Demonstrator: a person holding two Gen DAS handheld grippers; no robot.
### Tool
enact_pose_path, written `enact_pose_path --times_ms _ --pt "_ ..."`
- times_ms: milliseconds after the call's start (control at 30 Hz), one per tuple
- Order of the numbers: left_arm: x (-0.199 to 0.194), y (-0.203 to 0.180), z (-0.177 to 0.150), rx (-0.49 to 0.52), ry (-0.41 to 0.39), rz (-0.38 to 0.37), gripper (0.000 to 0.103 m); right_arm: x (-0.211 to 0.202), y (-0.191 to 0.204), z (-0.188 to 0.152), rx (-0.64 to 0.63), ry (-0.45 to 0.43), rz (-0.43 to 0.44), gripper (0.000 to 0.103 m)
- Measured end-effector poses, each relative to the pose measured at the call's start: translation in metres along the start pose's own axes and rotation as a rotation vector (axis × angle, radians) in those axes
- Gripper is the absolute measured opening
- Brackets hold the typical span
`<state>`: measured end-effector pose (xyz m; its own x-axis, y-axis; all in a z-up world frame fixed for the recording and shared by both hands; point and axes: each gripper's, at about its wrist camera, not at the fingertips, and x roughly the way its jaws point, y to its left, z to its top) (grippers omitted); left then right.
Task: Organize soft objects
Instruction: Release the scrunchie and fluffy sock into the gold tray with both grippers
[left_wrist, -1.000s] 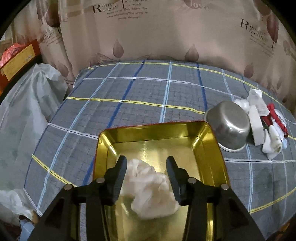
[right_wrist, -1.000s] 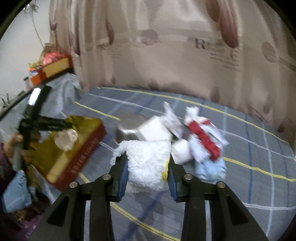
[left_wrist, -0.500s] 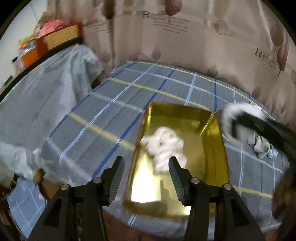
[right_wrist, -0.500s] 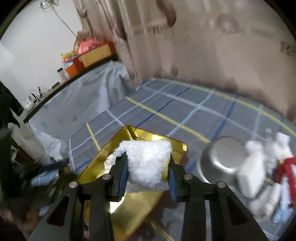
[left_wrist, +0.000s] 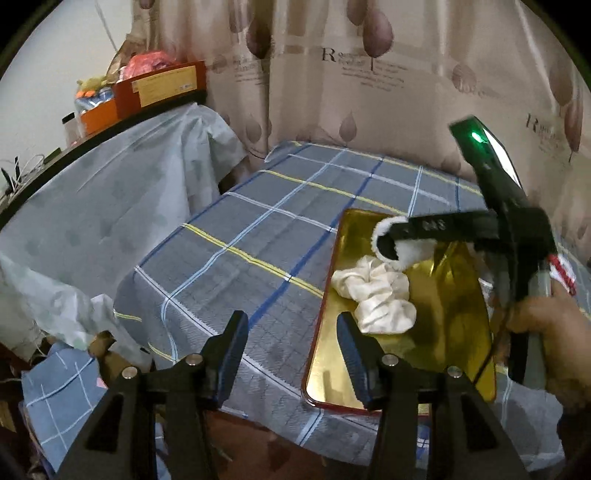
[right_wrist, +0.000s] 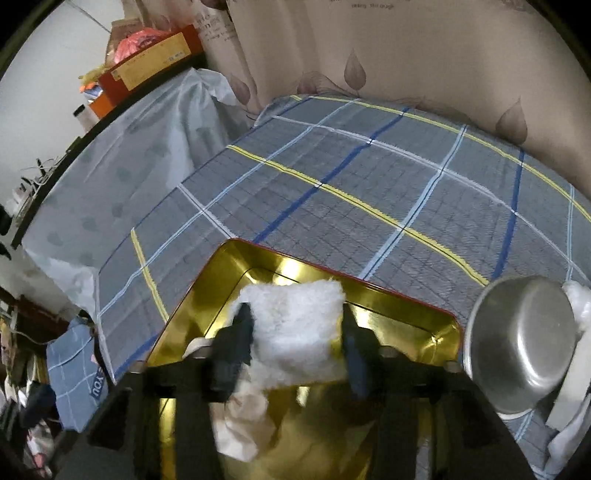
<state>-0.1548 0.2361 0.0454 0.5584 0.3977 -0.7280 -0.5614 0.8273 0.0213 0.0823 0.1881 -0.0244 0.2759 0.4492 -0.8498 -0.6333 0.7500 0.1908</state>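
— Where do I have the 2 claws?

— My right claw (right_wrist: 295, 347) is clamped on the fluffy white cloth (right_wrist: 295, 332), low centre of the right wrist frame, over the gold tray (right_wrist: 406, 306). In the left wrist view that cloth sits at middle right above the tray's far end.

— And the left one?

— My left claw (left_wrist: 291, 354) is spread apart with nothing between its fingers, at the bottom of its frame, straddling the tray's near left edge.

— What's in the tray?

— 1 crumpled cream cloth (left_wrist: 376, 295), lying inside, right of centre. The tray rests on the plaid-covered desk (left_wrist: 258, 236). A steel bowl (right_wrist: 524, 350) sits just beside the tray, at lower right in the right wrist frame.
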Motion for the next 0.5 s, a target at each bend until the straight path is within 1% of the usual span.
enact_pose_path --times_ms 33,67,100,167,233,267,300,367,400,467,500 --pt "0.001 -0.001 -0.001 0.011 0.001 -0.002 0.051 0.000 0.001 0.000 0.004 -0.009 0.007 0.065" --pt "0.003 -0.002 -0.001 0.019 0.004 0.003 0.051 -0.001 0.002 0.000 0.000 -0.020 -0.005 0.071" --pt "0.004 -0.003 -0.002 0.024 0.006 0.000 0.051 -0.004 0.004 -0.001 -0.008 -0.036 -0.040 0.071" --pt "0.006 -0.004 -0.004 0.027 0.014 -0.026 0.051 -0.017 0.003 -0.002 -0.007 -0.089 -0.053 0.071" --pt "0.007 -0.005 -0.005 0.024 0.018 -0.032 0.051 -0.045 -0.005 -0.013 0.009 -0.200 -0.031 0.072" --pt "0.007 -0.006 -0.006 0.024 0.018 -0.032 0.051 -0.065 -0.009 -0.024 0.012 -0.271 -0.040 0.078" --pt "0.007 -0.007 -0.007 0.027 0.015 -0.036 0.051 -0.078 -0.012 -0.033 0.010 -0.312 -0.062 0.088" --pt "0.005 -0.010 -0.009 0.037 0.005 -0.051 0.051 -0.108 -0.019 -0.063 -0.011 -0.402 -0.136 0.095" --pt "0.004 -0.013 -0.011 0.043 0.001 -0.068 0.051 -0.123 -0.024 -0.082 -0.026 -0.433 -0.190 0.096" --pt "0.000 -0.022 -0.014 0.068 -0.003 -0.109 0.051 -0.146 -0.040 -0.116 -0.041 -0.454 -0.298 0.096" --pt "-0.003 -0.028 -0.016 0.090 -0.007 -0.134 0.051 -0.158 -0.054 -0.138 -0.033 -0.456 -0.359 0.096"
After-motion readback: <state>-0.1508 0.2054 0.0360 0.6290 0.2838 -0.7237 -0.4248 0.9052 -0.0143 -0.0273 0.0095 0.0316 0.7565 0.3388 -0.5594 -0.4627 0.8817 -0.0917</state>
